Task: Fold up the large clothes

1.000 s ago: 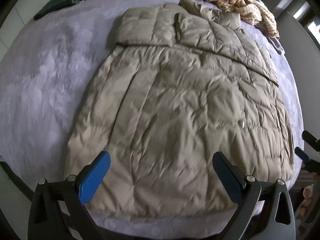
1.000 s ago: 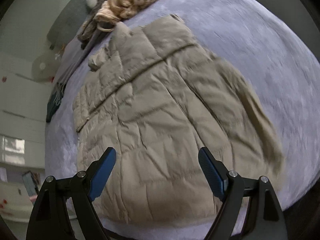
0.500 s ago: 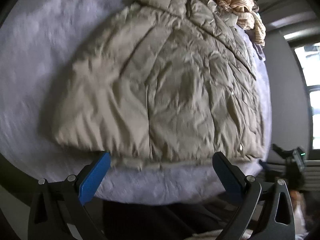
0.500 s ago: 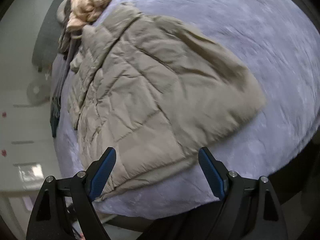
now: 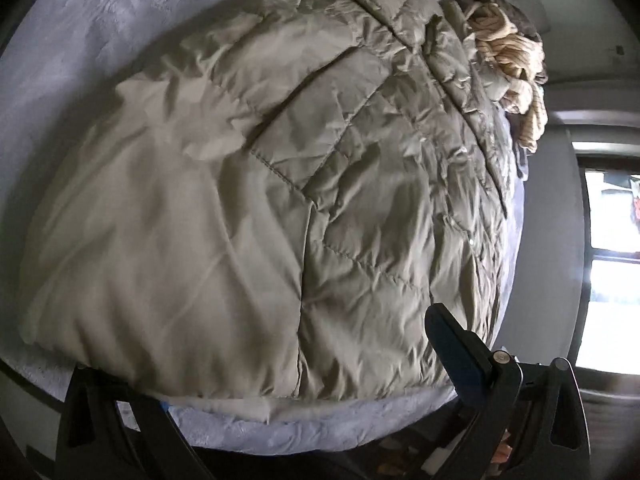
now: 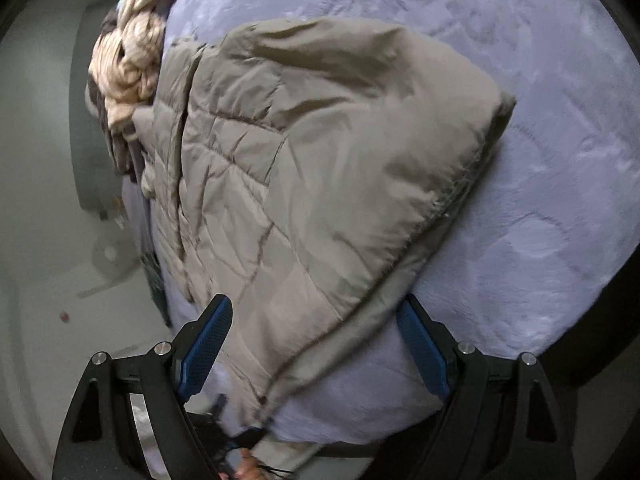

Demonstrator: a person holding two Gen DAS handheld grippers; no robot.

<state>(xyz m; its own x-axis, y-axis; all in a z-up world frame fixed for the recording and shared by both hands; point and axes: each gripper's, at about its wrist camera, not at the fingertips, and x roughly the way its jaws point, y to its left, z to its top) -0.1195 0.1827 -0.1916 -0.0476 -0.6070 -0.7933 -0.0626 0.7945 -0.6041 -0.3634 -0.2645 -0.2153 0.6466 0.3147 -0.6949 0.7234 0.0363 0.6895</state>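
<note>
Quilted sheeny cloth jacket (image 5: pixel 280 200), plush bedcover (image 6: pixel 540 240)

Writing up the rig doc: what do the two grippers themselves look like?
Both match. The right gripper has a black angular frame with triangular cut-outs, silver round-head bolts at the pivots, and two long fingers faced with textured blue pads. The left gripper shows the same black frame and bolts; one finger is hidden under the beige jacket. No cables or sleeves visible.

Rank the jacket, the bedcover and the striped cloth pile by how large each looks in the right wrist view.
1. Jacket, filling most of the middle of the view.
2. Bedcover: its visible part looks nearly as large, and the jacket hides some of it, so this order is unsure.
3. Striped cloth pile, clearly smallest, though it lies farthest from the camera.
</note>
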